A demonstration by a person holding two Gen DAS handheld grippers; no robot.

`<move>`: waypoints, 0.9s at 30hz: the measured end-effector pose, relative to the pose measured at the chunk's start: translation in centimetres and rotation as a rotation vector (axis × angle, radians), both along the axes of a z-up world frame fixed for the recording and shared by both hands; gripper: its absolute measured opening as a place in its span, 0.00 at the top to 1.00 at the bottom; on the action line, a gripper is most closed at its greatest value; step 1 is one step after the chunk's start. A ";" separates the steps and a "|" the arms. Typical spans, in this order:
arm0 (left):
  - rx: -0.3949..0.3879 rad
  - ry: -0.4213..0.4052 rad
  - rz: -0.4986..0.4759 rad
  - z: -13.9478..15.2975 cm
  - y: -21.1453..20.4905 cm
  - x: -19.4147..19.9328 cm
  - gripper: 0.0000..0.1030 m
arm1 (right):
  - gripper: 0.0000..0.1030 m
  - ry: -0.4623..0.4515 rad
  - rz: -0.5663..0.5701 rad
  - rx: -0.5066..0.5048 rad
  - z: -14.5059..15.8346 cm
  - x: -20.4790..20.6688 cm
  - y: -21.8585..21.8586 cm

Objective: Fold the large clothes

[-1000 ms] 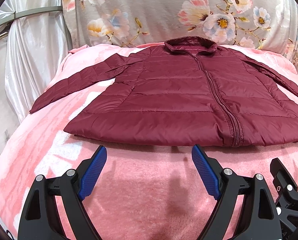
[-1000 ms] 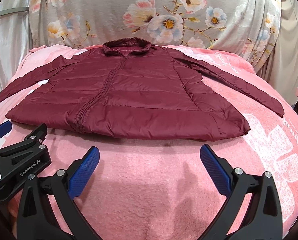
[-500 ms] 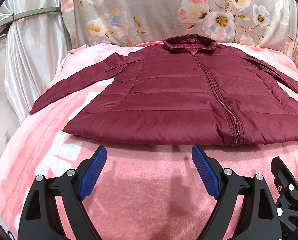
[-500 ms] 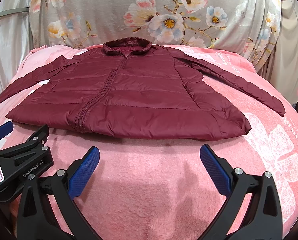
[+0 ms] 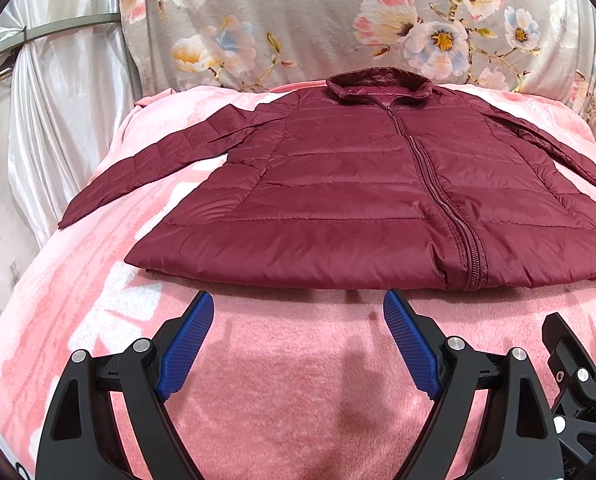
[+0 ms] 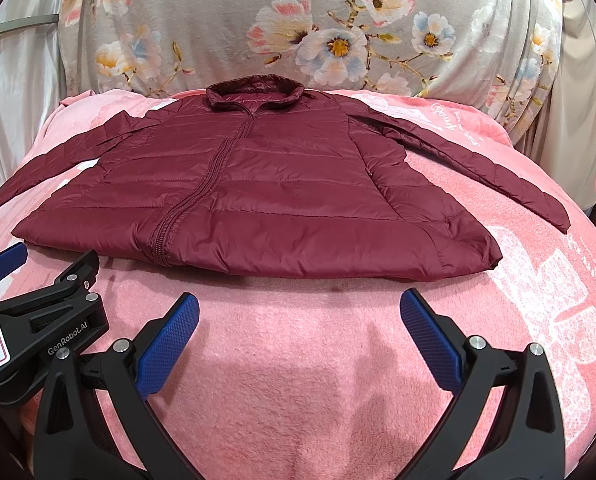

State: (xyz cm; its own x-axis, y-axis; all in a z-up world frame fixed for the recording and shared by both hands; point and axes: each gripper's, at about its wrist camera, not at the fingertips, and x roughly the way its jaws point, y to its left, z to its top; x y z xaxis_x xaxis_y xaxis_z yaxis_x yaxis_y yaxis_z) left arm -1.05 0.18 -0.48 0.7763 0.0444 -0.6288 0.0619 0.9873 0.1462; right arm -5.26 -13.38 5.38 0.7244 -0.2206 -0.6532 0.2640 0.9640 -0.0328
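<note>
A maroon quilted jacket [image 5: 349,196] lies flat and zipped on a pink blanket [image 5: 282,380], collar at the far side, both sleeves spread outward. It also shows in the right wrist view [image 6: 266,196]. My left gripper [image 5: 298,304] is open and empty, hovering just short of the jacket's hem, left of the zipper. My right gripper [image 6: 298,308] is open and empty, just short of the hem, right of the zipper. The left gripper's body [image 6: 38,320] shows at the left of the right wrist view.
A floral cloth [image 5: 337,28] hangs behind the blanket's far edge. White satin drapery [image 5: 58,100] and a metal rail [image 5: 58,32] stand at the left. The blanket [image 6: 537,300] curves down at the right, with a beige curtain [image 6: 581,92] beyond.
Both grippers have edged slightly toward the jacket's hem. Both stay open; the jacket has not moved.
</note>
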 end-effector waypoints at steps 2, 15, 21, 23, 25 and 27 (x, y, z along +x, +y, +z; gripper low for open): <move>0.000 0.000 0.001 0.0 0.0 0.0 0.18 | 0.05 0.000 0.001 0.001 0.0 0.0 -0.1; 0.001 0.001 -0.001 -0.1 -0.1 0.0 0.18 | 0.05 0.000 0.001 0.001 0.0 0.0 -0.1; 0.002 0.002 0.000 -0.1 -0.1 0.0 0.18 | 0.05 0.001 0.001 0.001 0.0 0.0 -0.1; 0.002 0.003 -0.002 -0.2 -0.2 0.0 0.18 | 0.05 0.001 0.001 0.001 0.0 0.0 -0.1; 0.002 0.003 -0.001 -0.2 -0.2 0.0 0.18 | 0.05 0.001 0.000 0.001 -0.1 0.0 -0.1; 0.002 0.004 -0.002 -0.2 -0.2 0.0 0.18 | 0.05 0.002 0.001 0.000 -0.1 0.0 0.0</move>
State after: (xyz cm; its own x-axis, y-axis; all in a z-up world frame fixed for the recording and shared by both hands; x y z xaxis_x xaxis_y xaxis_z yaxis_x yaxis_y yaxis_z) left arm -1.08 0.00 -0.70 0.7741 0.0441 -0.6316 0.0642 0.9870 0.1476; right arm -5.27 -13.42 5.32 0.7233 -0.2201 -0.6545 0.2635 0.9641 -0.0331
